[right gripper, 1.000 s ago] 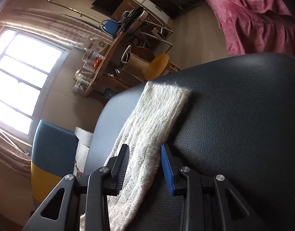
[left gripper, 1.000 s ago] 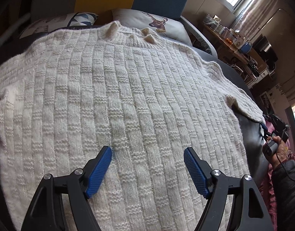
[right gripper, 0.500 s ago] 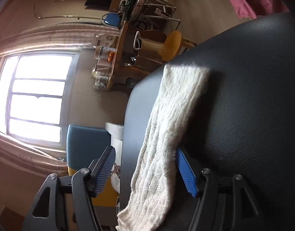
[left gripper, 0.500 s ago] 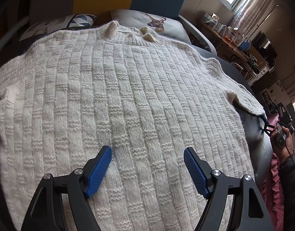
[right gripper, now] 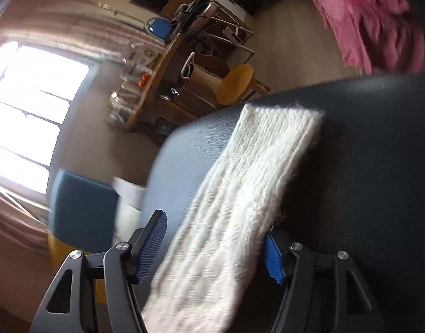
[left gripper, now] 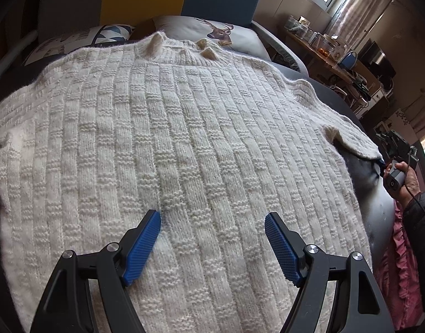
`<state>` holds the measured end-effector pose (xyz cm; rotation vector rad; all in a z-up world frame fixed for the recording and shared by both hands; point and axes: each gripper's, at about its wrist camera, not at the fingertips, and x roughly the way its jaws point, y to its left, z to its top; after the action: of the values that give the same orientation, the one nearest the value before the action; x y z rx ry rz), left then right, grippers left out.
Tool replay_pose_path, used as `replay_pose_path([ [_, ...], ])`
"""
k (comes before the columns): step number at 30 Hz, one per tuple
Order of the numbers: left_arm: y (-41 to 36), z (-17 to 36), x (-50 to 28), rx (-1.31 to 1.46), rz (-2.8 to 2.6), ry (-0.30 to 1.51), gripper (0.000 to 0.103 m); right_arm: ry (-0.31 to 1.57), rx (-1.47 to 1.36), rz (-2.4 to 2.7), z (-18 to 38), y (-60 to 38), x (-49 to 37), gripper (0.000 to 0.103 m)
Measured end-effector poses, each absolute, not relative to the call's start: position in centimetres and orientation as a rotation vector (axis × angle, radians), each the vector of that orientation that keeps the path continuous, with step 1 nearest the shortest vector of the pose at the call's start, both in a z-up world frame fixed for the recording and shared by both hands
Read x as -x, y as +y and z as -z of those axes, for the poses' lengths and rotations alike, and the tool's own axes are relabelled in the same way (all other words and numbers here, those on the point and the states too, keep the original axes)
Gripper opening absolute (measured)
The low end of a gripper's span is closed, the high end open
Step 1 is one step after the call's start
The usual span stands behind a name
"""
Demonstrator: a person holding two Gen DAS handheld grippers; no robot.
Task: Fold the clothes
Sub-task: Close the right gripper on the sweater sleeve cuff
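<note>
A: How far along is the folding?

B: Barely begun, I'd judge. The cream knit sweater [left gripper: 184, 144] lies spread flat on the dark padded surface [left gripper: 379, 202], body unfolded, collar at the far end toward the pillows [left gripper: 212, 32]. No fold shows in the body. Both sleeves and the body are left to fold.

A: What is nearest in the left wrist view?

B: The left gripper [left gripper: 212, 229], hovering low over the lower middle of the sweater with its blue fingers [left gripper: 141, 245] wide apart and nothing between them. It points up the garment toward the collar.

A: And the right?

B: The right gripper [right gripper: 216, 244] is at the sleeve [right gripper: 240, 194]. Its fingers stand apart on either side of the sleeve, which runs between them and on across the dark surface to the cuff. One finger is half hidden behind the sleeve's edge, the other sits clear of it, so it is not clamped. The view is blurred and tilted.

A: The hand itself?

B: In the left wrist view, the person's hand [left gripper: 404, 177] grips the right gripper's handle at the far right edge, beyond the sleeve end, dark jacket sleeve [left gripper: 419, 222] below it.
</note>
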<state>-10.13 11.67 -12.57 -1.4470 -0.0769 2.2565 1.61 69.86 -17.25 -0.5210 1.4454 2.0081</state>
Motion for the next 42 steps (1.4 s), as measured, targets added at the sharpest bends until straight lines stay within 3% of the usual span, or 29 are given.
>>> replay_pose_path([
  [1, 11.7, 12.6, 10.1, 1.450, -2.258, -0.069, 0.078, 1.386, 0.576, -2.028, 17.1, 69.8, -1.1, 0.023],
  [3, 11.9, 12.5, 10.1, 1.456, -2.259, -0.056, 0.078, 1.350, 0.656, -2.071, 17.4, 69.8, -0.2, 0.019],
  [7, 12.0, 12.4, 10.3, 1.483, -2.250, -0.060, 0.078, 1.356, 0.671, -2.241, 16.4, 68.9, 1.2, 0.019],
  [17, 14.1, 9.3, 12.8, 1.502, -2.105, -0.260, 0.077, 1.095, 1.063, -2.598, 15.2, 58.8, 7.4, 0.019],
  [23, 21.0, 7.1, 15.0, 1.491, -1.944, -0.264, 0.077, 0.768, 1.303, -2.704, 17.0, 53.0, 9.5, 0.025],
  [25, 23.1, 6.8, 15.8, 1.508, -1.914, -0.270, 0.077, 0.913, 1.281, -2.666, 16.7, 54.0, 8.8, 0.025],
  [28, 25.6, 6.2, 15.6, 1.463, -1.929, -0.189, 0.077, 1.485, 1.066, -2.494, 17.6, 57.9, 5.0, 0.033],
  [32, 26.6, 7.1, 15.3, 1.468, -1.932, -0.102, 0.077, 1.810, 0.727, -2.350, 18.5, 61.6, -1.2, 0.033],
  [35, 25.5, 9.0, 15.1, 1.526, -1.924, -0.098, 0.077, 1.879, 0.602, -2.232, 18.8, 63.4, -5.1, 0.033],
  [42, 19.6, 10.5, 14.5, 1.513, -2.063, -0.034, 0.077, 1.788, 0.439, -1.967, 18.8, 68.3, -11.5, 0.034],
])
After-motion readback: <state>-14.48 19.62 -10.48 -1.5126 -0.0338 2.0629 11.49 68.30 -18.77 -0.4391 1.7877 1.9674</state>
